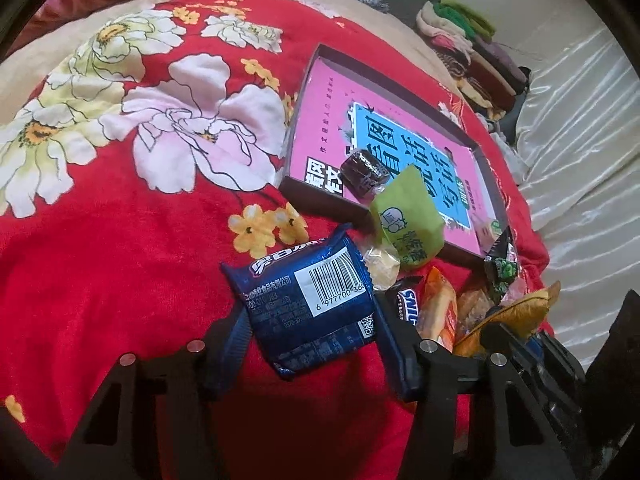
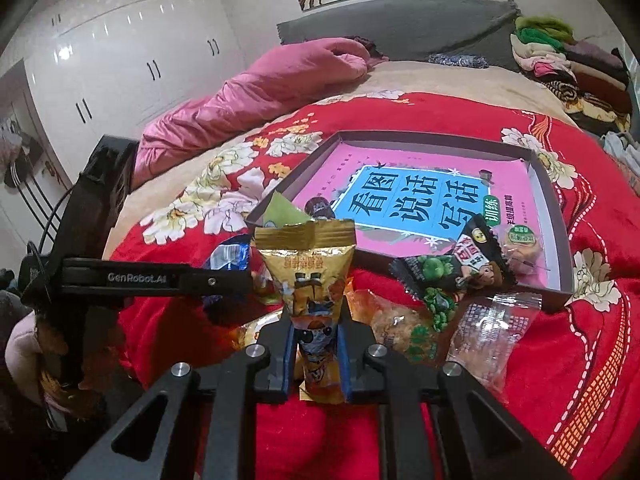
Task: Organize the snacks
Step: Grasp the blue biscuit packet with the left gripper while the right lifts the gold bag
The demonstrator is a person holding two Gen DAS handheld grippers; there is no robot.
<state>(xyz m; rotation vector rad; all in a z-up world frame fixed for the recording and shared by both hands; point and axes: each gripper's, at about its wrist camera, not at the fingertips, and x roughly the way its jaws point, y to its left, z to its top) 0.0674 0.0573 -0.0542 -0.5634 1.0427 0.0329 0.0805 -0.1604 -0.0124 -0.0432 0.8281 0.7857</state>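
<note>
My left gripper [image 1: 310, 312] is shut on a blue snack packet [image 1: 308, 304] with a barcode, held just above the red blanket in front of the box. My right gripper [image 2: 316, 344] is shut on a gold snack packet [image 2: 310, 280], held upright. A shallow dark box [image 1: 404, 80] with a pink and blue lining lies on the bed; it also shows in the right wrist view [image 2: 554, 208]. A dark round sweet [image 1: 362, 174] and a small green-labelled snack [image 2: 520, 240] lie inside it. A green packet [image 1: 408, 220] leans over its near rim.
Loose snacks lie before the box: a Snickers bar [image 1: 406, 304], an orange packet [image 1: 438, 312], a black-green packet [image 2: 452, 276], a clear packet [image 2: 492, 328]. The left gripper body [image 2: 132, 276] reaches in at left. Folded clothes [image 2: 560, 64] and a pink quilt [image 2: 260, 84] lie behind.
</note>
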